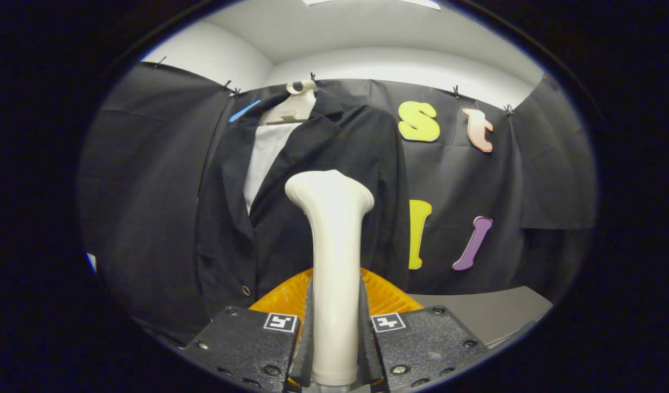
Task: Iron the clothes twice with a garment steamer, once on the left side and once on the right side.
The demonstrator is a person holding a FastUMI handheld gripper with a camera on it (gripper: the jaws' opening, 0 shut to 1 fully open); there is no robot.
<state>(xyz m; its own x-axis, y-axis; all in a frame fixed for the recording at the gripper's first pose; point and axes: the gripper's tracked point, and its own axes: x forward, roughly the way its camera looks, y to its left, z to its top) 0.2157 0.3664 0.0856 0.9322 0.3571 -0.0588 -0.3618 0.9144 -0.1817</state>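
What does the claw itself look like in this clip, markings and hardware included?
The claw has two dark, textured block-shaped bodies studded with round screws. Each carries a small square black-and-white marker tag on its inner top corner. Two narrow fingers run forward between the blocks.

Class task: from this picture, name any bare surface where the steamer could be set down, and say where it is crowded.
Free: the grey tabletop, bordered by the booth wall behind and the gripper on its near side. Crowded: ahead of the fingers, where the held steamer stands before the hanging jacket, with an orange object below.

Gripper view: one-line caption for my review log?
Gripper shut on white steamer, head raised before dark jacket on hanger.
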